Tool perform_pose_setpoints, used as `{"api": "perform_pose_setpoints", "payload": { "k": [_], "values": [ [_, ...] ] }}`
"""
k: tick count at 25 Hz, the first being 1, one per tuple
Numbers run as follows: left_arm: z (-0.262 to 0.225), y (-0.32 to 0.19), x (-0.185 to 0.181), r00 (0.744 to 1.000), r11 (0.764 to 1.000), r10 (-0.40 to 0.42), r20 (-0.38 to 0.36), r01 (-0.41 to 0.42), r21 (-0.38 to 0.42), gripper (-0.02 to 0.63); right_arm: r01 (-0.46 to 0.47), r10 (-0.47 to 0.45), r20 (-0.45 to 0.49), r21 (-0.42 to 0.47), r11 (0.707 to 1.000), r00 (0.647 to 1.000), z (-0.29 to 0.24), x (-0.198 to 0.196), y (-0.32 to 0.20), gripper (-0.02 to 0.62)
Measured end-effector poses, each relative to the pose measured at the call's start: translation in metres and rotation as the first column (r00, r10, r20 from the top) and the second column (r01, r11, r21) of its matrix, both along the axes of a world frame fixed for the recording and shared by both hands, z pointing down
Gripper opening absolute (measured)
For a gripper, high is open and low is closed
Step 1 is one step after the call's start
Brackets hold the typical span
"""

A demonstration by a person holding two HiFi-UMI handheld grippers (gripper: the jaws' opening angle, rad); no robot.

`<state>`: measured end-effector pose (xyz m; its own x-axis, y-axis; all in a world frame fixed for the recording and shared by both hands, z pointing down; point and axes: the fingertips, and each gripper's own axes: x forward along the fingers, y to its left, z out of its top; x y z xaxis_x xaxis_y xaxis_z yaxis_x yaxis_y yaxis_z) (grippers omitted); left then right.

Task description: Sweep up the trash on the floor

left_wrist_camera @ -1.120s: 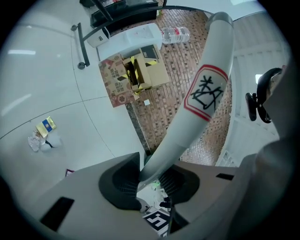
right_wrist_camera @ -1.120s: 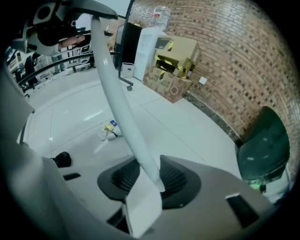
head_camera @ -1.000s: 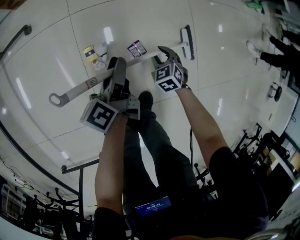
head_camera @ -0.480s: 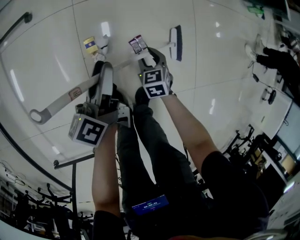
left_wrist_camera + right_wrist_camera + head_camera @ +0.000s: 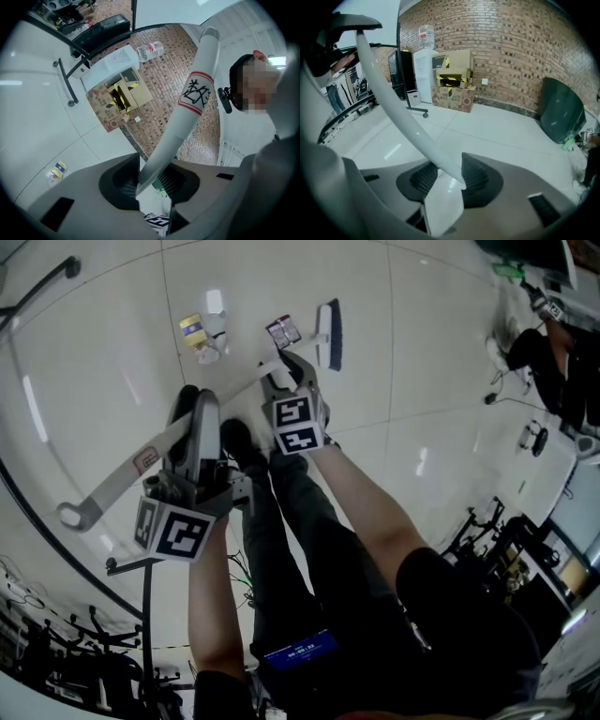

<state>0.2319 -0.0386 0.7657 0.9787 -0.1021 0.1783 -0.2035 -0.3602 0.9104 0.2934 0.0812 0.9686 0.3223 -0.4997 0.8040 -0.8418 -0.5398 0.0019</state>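
Note:
A white-handled broom (image 5: 131, 472) lies slanted across the floor, its brush head (image 5: 328, 334) at the far end. My left gripper (image 5: 195, 413) is shut on the handle's middle, and the handle (image 5: 187, 108) runs up between its pads (image 5: 147, 180). My right gripper (image 5: 286, 368) is shut on the handle (image 5: 393, 108) near the brush head, which sits pinched between its pads (image 5: 443, 180). The trash lies on the pale tiles: a dark packet (image 5: 283, 331) just left of the brush, a yellow carton (image 5: 194, 331) and crumpled white paper (image 5: 212, 347).
My legs and dark shoe (image 5: 234, 439) stand between the grippers. A black stand (image 5: 150, 582) and curved rails are at lower left. Another person (image 5: 539, 348) is at far right. Cardboard boxes (image 5: 454, 84), a water dispenser (image 5: 424, 63) and a dark green bin (image 5: 560, 117) line a brick wall.
Both grippers have carried the broom leftward. The brush head has swung in toward the dark packet and now lies close beside it.

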Motion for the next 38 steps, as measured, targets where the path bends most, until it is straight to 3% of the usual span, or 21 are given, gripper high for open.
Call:
{"api": "perform_pose_setpoints", "payload": {
  "k": [17, 25, 31, 38],
  "values": [
    [-0.059, -0.05, -0.074, 0.99, 0.983, -0.133, 0.034, 0.128, 0.132, 0.104, 0.074, -0.086, 0.094, 0.123, 0.99, 0.992, -0.043, -0.083, -0.077, 0.172],
    [-0.072, -0.075, -0.106, 0.98, 0.969, -0.194, 0.037, 0.185, 0.162, 0.104, 0.105, -0.124, 0.135, 0.137, 0.985, 0.983, -0.053, -0.116, -0.105, 0.173],
    [-0.093, -0.084, -0.115, 0.983, 0.957, -0.179, 0.049, 0.162, 0.241, 0.106, 0.127, -0.155, 0.161, 0.172, 0.977, 0.975, -0.065, -0.136, -0.126, 0.173],
    [-0.107, -0.085, -0.118, 0.984, 0.958, -0.173, 0.039, 0.159, 0.237, 0.109, 0.136, -0.171, 0.184, 0.188, 0.973, 0.968, -0.078, -0.143, -0.135, 0.173]
  ]
}}
